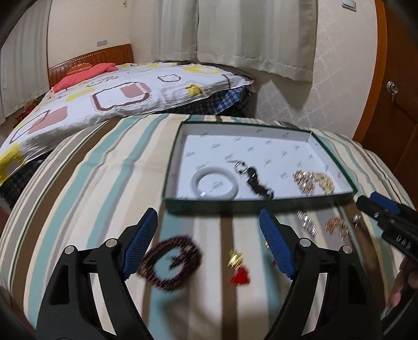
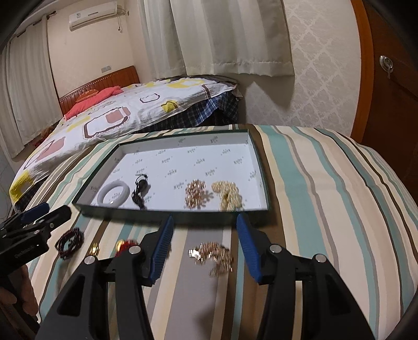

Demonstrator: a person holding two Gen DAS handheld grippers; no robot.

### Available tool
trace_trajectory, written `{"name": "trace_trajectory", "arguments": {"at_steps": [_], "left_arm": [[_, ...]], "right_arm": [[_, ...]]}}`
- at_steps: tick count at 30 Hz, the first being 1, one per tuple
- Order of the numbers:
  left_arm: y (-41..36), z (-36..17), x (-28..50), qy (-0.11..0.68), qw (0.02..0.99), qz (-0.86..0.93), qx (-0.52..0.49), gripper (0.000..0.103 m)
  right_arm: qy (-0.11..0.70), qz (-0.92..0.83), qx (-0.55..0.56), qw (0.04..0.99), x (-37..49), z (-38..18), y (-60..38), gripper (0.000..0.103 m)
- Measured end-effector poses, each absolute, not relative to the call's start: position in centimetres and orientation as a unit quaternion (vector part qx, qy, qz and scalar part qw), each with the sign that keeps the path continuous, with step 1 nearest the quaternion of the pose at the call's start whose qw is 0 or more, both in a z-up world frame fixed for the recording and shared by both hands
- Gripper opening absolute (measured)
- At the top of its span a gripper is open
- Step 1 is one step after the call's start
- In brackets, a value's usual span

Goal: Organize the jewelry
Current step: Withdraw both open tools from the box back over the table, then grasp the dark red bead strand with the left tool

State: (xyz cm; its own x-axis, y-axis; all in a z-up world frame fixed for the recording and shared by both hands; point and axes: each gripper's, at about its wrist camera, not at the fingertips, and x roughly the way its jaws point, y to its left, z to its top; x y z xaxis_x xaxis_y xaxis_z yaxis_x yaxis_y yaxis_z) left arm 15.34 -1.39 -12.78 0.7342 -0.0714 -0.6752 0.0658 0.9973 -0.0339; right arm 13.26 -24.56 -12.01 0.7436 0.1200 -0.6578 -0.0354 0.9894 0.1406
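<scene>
Below left gripper (image 1: 209, 243), beaded bracelet (image 1: 171, 261) motion-blurred

Dim, motion-blurred foreground (fisheye-warped edges)

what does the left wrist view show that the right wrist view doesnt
Only the left wrist view shows the left gripper head-on, open above the dark bead bracelet, and some small silver pieces on the cloth.

Only the right wrist view shows the right gripper head-on, open over a loose gold chain, plus a wall air conditioner.

Both show the tray holding a white bangle, a dark piece and gold jewelry, the red and gold charm, and the bed.
</scene>
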Motion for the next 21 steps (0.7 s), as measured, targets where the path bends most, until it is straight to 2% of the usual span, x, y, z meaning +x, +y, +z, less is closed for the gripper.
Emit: {"name": "trace_trajectory", "arguments": {"at_steps": [10,21], "left_arm": [[1.9,-15.1,12.1,0.384,0.923,-0.009,-0.015,0.078],[2.3,-17.0,14.4,0.402,0.916,-0.007,-0.011,0.078]], "right_arm": [[0.370,0.046,0.053,0.926,10.3,-13.6,-23.7,0.050],[0.374,0.045,0.051,0.925,9.8,-14.0,-23.8,0.050]]}}
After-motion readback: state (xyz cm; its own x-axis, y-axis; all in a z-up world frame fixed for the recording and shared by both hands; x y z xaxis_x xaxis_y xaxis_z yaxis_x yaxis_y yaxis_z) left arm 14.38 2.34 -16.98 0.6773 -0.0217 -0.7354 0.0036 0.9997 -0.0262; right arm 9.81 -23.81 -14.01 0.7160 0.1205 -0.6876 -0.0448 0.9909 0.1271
